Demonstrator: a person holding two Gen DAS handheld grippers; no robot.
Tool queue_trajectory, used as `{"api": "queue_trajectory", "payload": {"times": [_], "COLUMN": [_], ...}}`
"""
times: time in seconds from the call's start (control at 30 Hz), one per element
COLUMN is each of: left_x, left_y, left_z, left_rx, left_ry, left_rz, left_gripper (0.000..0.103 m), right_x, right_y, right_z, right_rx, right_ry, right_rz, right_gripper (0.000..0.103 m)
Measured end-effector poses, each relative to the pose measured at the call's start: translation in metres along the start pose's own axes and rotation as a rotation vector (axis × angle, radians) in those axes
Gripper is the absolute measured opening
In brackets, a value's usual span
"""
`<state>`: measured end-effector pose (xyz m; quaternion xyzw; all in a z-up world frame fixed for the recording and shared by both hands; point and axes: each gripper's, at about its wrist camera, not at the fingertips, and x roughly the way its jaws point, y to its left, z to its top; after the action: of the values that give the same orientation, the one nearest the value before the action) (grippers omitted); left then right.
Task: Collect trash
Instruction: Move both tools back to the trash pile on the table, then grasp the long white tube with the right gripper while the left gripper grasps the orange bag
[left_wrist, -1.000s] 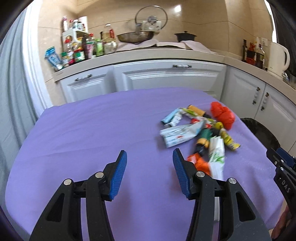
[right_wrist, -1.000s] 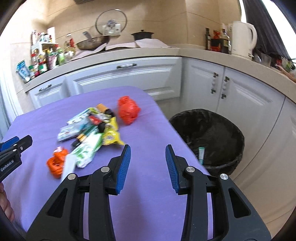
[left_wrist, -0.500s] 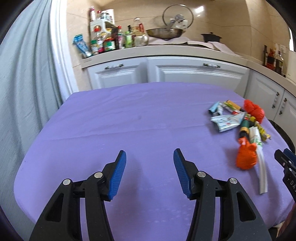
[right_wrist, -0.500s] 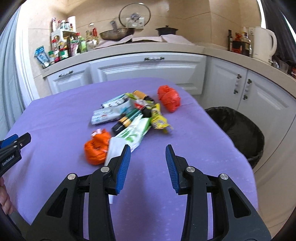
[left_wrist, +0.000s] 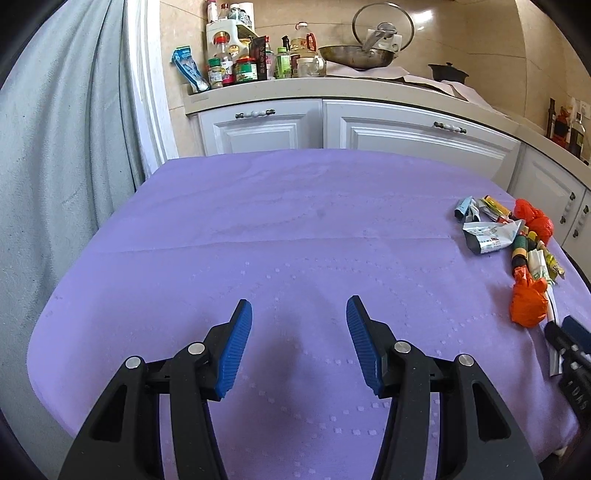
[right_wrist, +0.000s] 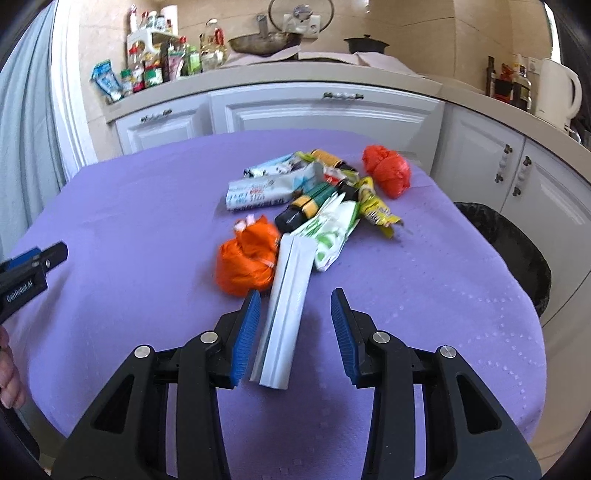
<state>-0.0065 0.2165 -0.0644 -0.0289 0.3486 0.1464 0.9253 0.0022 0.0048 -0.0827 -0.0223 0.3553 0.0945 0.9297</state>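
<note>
My right tool (right_wrist: 293, 325) hangs over the near end of the long white wrapper (right_wrist: 286, 314), jaws apart, one pad each side of it, nothing gripped. The wrapper sits nearer the left pad, w/ a wider gap on the right. My left tool (left_wrist: 299, 345) is open too and empty, over bare purple cloth (left_wrist: 277, 229), well apart from the pile, so it has no part in this pick.

Step in hand, as I read it: grab the white wrapper first, since it's the nearest piece. To do it well I'd shift a touch so the wrapper is centred btw the pads, come down till the pad tips nearly meet the cloth, then close across the narrow width, not along the length. It looks thin and flat, so a shallow bite could slip off or pinch the cloth instead. I'd lift straight up before swinging over to the black-lined bin (right_wrist: 517, 254) past the counter's right edge.

The wrapper lies flat; its long axis runs away from me, roughly in line w/ the tool, leaning slightly right at the far end. That far end touches the green-and-white pouch (right_wrist: 332, 229), w/ the orange bag (right_wrist: 245, 264) just beside it on the left. The rest of the trash, incl. the red bag (right_wrist: 388, 171), is farther back.
</note>
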Motion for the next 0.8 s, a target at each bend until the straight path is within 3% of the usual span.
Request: {"api": "queue_trajectory", "payload": {"times": [0.07,0.13,0.17,0.2,0.47,0.8], "left_x": [0.000,0.001,0.002,0.002,-0.002,-0.007], "left_y": [-0.003,-0.006,-0.008,-0.010,-0.036,-0.088], "left_z": [-0.001,-0.003,-0.003,-0.003,0.000,0.008], "left_rx": [0.003,0.005,0.007,0.009,0.046,0.115], "left_ry": [0.003,0.011,0.013,0.015,0.008,-0.010], "left_rz": [-0.009,-0.021,-0.025,-0.030,-0.083,-0.150], "left_gripper": [0.053,0.053,0.054,0.054,0.054,0.057], "right_x": [0.002,0.004,0.004,0.004,-0.007,-0.011], "right_y": [0.001,0.000,-0.001,-0.001,-0.014,-0.062], "right_z": [-0.002,-0.004,-0.004,-0.004,0.000,0.005], "right_rx": [-0.006,-0.007,-0.007,-0.008,-0.003,0.076], "right_ry": [0.016,0.024,0.029,0.034,-0.012,-0.043], "right_rz": [0.000,0.002,0.005,0.007,-0.022,-0.080], "right_gripper": [0.037,0.029,0.018,0.017,0.015,0.015]}}
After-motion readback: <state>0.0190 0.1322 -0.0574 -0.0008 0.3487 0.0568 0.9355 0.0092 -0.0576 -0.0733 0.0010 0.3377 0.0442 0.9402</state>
